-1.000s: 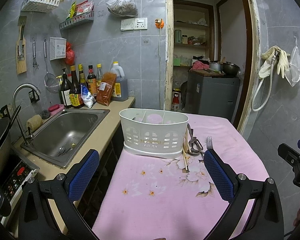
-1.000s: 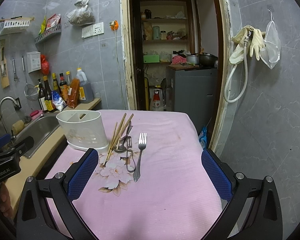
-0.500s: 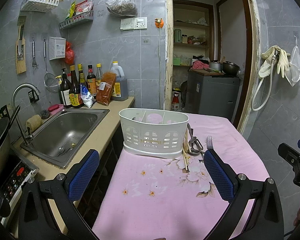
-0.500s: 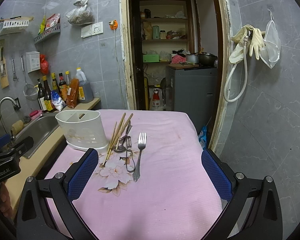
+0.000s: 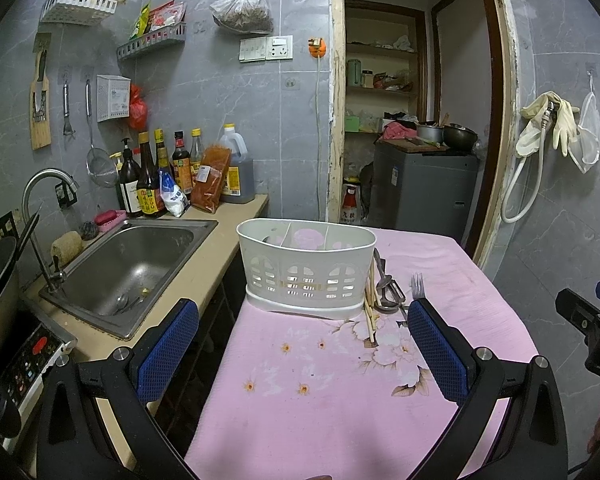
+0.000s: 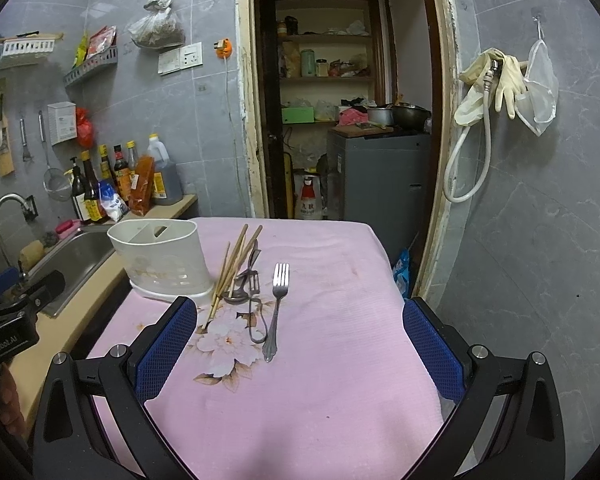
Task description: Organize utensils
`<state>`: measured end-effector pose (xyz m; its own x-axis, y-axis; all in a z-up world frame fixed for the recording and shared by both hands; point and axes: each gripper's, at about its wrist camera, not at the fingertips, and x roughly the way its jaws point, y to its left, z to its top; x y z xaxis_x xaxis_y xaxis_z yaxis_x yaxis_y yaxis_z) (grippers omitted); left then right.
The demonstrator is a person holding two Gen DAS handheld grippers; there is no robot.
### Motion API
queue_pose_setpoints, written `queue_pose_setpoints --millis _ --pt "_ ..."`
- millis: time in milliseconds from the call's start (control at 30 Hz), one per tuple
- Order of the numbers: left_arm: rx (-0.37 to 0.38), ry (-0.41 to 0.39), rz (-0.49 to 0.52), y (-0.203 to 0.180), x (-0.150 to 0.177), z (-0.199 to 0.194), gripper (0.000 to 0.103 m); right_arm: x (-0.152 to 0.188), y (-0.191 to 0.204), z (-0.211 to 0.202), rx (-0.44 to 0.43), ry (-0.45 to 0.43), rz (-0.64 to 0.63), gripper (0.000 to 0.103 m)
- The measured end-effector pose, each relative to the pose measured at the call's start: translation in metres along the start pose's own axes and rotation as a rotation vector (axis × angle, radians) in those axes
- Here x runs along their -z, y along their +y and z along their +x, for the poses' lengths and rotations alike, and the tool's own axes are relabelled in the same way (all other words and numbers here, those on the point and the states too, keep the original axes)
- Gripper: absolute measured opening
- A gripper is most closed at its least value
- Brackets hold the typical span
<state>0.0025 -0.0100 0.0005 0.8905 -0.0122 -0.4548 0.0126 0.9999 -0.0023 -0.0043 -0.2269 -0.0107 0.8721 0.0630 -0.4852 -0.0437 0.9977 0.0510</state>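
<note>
Grey tiled walls surround us, with a steel sink (image 5: 132, 264) and a row of sauce bottles (image 5: 160, 176) on the counter to our left and an open doorway (image 6: 340, 100) straight ahead. We work over a table covered by a pink flowered cloth (image 6: 320, 360).

On that cloth stands a white utensil caddy (image 5: 306, 268) with inner dividers, near the table's left edge. Just beside its right side lie the loose utensils: a bundle of wooden chopsticks (image 6: 232, 268) closest to the caddy, then a metal spoon (image 6: 240, 294) and a peeler (image 6: 254, 280) overlapping one another, and a fork (image 6: 278, 308) lying apart with its tines pointing away from us.

Our left gripper (image 5: 300, 344) hovers above the cloth in front of the caddy, spread wide and grasping nothing. Our right gripper (image 6: 300, 340) is likewise spread wide and empty, hanging over the cloth with the fork's handle between its blue pads (image 6: 166, 348).
</note>
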Motion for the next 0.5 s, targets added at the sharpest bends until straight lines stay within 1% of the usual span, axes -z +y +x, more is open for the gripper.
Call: queue_pose_setpoints --millis 333,500 --pt "0.012 -0.022 0.023 0.002 -0.003 0.000 0.102 -0.007 0.000 -0.006 0.048 0.000 0.009 0.103" --pt "0.020 -0.026 0.009 0.006 -0.008 0.004 0.102 -0.011 0.003 -0.006 0.076 -0.005 0.007 0.103"
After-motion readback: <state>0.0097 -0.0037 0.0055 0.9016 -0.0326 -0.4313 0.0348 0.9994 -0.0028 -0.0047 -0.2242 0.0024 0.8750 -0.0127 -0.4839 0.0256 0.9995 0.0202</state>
